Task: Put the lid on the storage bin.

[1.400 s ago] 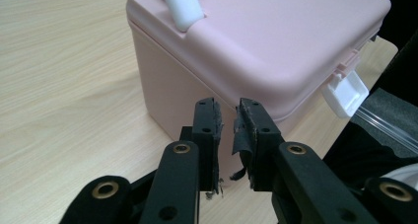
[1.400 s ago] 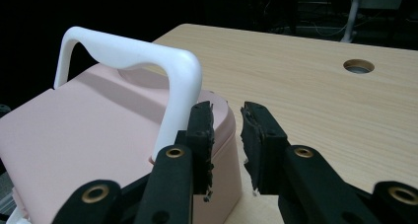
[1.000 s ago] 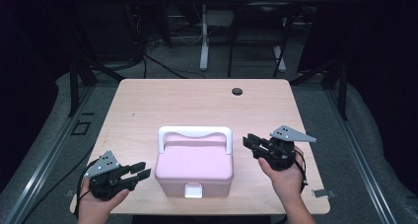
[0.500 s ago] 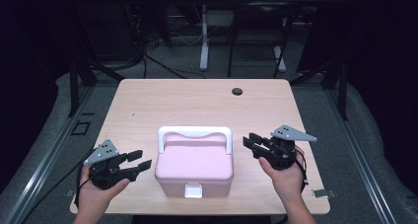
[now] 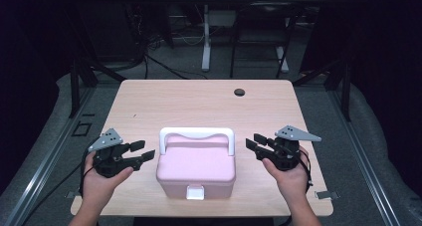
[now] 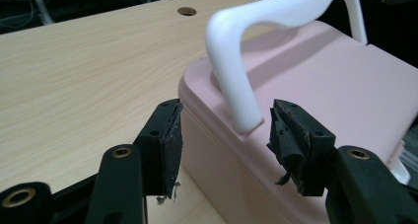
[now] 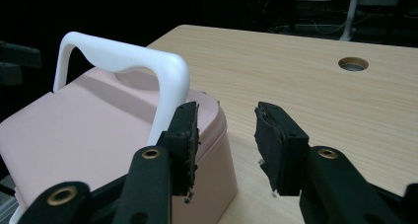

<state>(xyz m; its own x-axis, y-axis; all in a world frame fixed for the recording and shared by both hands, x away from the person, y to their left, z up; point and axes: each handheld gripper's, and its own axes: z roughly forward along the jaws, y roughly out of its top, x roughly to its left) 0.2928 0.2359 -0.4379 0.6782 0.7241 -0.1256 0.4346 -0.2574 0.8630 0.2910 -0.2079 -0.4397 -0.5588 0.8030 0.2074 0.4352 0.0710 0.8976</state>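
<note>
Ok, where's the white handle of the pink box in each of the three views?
High view: the white handle arches over the far edge of the pink box, centre.
Left gripper view: upper right, its near leg between the open jaws.
Right gripper view: upper left.
Shared landmark: the round table hole.

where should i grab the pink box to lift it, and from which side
Take the white handle at the middle of its top bar, coming down from above. It stands upright over the pink box, with open space under the bar for one claw finger. Both claws sit open beside the box.
</note>
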